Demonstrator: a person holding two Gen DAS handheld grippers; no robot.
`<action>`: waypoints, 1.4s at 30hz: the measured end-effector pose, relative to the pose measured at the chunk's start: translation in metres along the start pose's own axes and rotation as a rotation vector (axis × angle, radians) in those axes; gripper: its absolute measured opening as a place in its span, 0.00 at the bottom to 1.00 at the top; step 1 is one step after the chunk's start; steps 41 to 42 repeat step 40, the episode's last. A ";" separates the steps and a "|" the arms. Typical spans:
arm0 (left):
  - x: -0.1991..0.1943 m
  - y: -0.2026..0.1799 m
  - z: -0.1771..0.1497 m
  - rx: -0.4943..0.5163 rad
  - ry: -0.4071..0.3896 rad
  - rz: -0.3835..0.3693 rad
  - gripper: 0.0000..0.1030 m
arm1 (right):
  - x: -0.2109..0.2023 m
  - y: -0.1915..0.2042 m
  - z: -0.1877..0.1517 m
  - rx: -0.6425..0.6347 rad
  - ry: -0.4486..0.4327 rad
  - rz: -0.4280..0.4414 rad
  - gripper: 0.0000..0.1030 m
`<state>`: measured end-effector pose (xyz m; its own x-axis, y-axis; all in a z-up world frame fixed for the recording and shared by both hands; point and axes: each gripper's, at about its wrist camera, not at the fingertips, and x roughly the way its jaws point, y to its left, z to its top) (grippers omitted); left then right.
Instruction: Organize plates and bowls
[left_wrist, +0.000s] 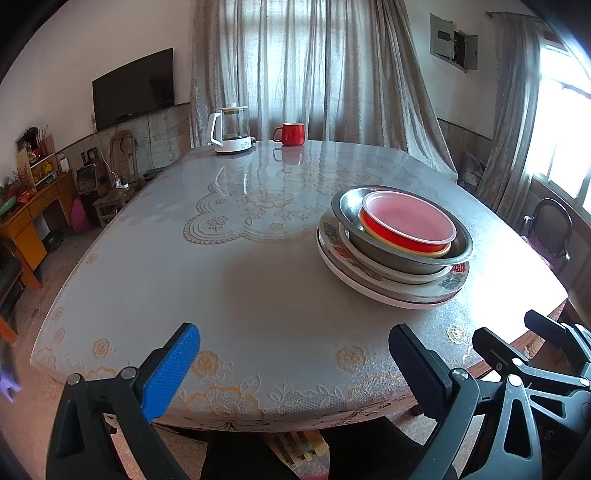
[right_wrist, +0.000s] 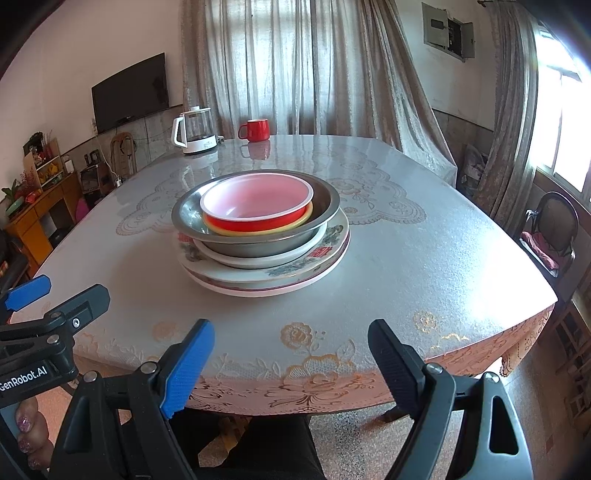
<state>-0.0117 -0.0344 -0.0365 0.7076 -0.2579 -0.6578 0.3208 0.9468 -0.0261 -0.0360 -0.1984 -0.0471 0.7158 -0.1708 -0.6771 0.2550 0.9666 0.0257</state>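
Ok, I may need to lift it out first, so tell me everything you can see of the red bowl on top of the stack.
The red bowl is round and shallow, red outside, pale pink inside with a lighter rim; it looks like plastic. It sits upright and empty, nested in a yellow-rimmed bowl, which rests inside the metal basin atop the plates. It sits off-centre in the basin. Nothing else touches it.

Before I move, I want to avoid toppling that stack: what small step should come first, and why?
Probably ease the right tongs forward toward the red bowl. It sits topmost, nested in the metal bowl above the plates, and both tongs are open, empty and back at the table edge.
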 end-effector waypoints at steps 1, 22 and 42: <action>0.000 0.000 0.000 -0.001 -0.001 0.001 1.00 | 0.000 0.000 0.000 0.001 0.000 0.000 0.84; 0.001 0.001 -0.003 0.003 0.007 -0.009 1.00 | 0.000 -0.002 -0.001 0.004 0.004 -0.003 0.84; 0.000 -0.002 -0.004 0.014 0.009 -0.019 1.00 | 0.001 -0.002 -0.002 0.007 0.012 -0.004 0.84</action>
